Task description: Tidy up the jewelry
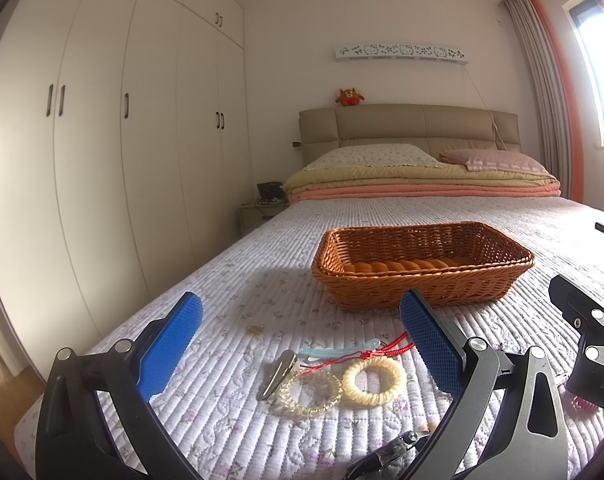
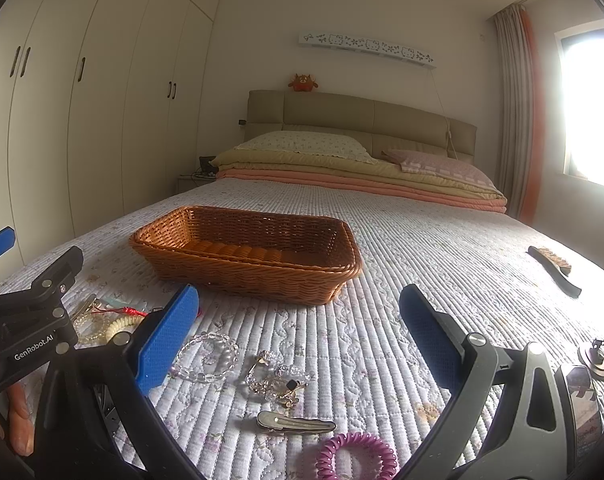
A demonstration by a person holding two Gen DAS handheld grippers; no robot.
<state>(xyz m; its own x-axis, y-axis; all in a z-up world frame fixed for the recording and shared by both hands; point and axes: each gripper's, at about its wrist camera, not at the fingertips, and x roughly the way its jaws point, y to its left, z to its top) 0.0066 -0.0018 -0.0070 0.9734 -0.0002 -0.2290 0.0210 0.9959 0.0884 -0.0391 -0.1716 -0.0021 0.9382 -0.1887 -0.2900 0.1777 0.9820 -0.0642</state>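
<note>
Left wrist view: left claw (image 1: 302, 344) spread wide, holding nothing, as is right claw (image 2: 298, 336).

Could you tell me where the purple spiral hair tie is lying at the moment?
In the right wrist view, the purple spiral hair tie lies on the quilt at the bottom edge, just in front of the silver hair clip.

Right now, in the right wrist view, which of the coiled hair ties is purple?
The purple coil hair tie at the bottom edge, just below the metal hair clip. The other ones, the cream coil tie and clear coil tie, lie further left.
</note>
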